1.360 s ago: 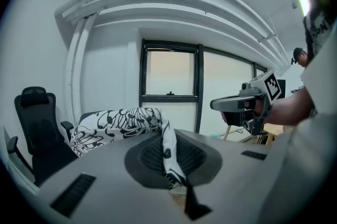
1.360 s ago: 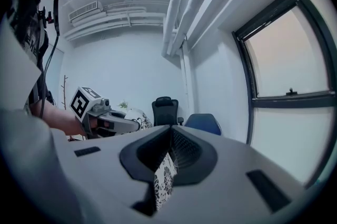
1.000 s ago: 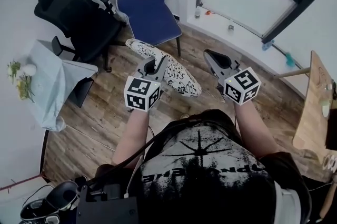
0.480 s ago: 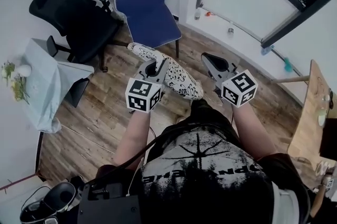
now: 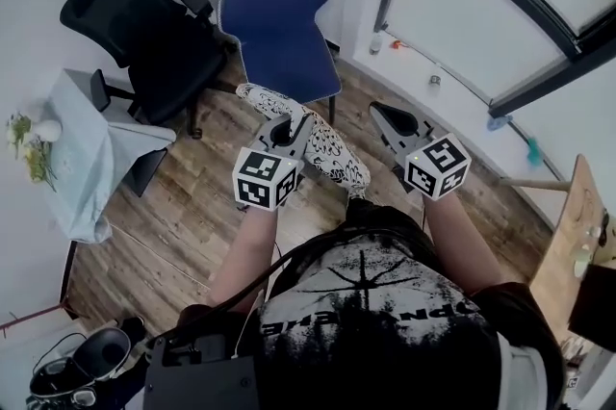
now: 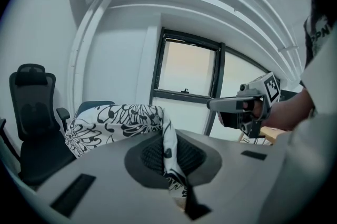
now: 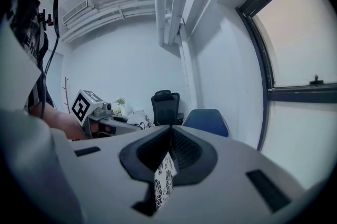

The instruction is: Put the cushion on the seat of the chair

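Note:
The cushion (image 5: 322, 143), white with a black flower print, hangs in the air between my two grippers, in front of the blue chair (image 5: 279, 18). My left gripper (image 5: 280, 125) is shut on its cloth; in the left gripper view a fold of the cushion (image 6: 113, 122) runs down between the closed jaws of that gripper (image 6: 168, 146). My right gripper (image 5: 387, 116) is shut as well. In the right gripper view a printed corner of the cushion (image 7: 164, 174) is pinched in the jaws of that gripper (image 7: 168, 157). The blue chair (image 7: 206, 121) stands ahead, its seat bare.
A black office chair (image 5: 144, 23) stands left of the blue one. A small table under a pale cloth (image 5: 82, 153) with flowers is at the far left. A wooden table (image 5: 563, 244) sits at the right, a window wall (image 5: 500, 4) behind. The floor is wooden.
Both grippers have carried the cushion forward toward the blue chair and slightly down. The grip on the cushion is unchanged.

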The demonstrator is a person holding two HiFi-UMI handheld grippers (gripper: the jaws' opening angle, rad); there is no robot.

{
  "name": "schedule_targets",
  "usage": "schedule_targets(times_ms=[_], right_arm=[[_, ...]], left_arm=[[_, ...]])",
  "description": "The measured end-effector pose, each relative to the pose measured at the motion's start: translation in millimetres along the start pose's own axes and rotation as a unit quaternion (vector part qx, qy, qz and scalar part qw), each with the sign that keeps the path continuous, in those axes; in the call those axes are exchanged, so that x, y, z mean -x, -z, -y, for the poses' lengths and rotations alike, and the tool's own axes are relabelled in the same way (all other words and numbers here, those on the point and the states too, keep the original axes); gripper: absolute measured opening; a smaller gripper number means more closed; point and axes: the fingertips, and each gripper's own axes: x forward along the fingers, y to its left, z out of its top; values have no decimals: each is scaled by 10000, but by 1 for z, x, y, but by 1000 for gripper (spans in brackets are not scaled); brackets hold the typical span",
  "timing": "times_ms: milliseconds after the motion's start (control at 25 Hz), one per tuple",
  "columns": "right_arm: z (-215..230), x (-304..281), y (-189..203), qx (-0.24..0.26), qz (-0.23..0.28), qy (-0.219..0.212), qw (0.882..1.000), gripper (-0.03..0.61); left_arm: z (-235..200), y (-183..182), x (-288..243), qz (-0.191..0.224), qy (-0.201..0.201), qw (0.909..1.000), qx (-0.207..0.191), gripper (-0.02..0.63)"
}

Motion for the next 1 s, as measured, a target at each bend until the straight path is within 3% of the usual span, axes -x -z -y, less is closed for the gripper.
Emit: schedule_targets(times_ms=[280,520,1000], right_arm=[[67,-34,-20,-3,-38,-300,9995,20],[117,-54,-13,-166,-114,-499,9986,20],[198,-78,-23,-235,3,-514,9984,20]], left_arm=[[-23,-28,-63,-59,-228,9997,100,23],[-34,-47,-114,-181,-332,9993,34,23],[-54,-72,-182,-321,-449,9984,-130,23]])
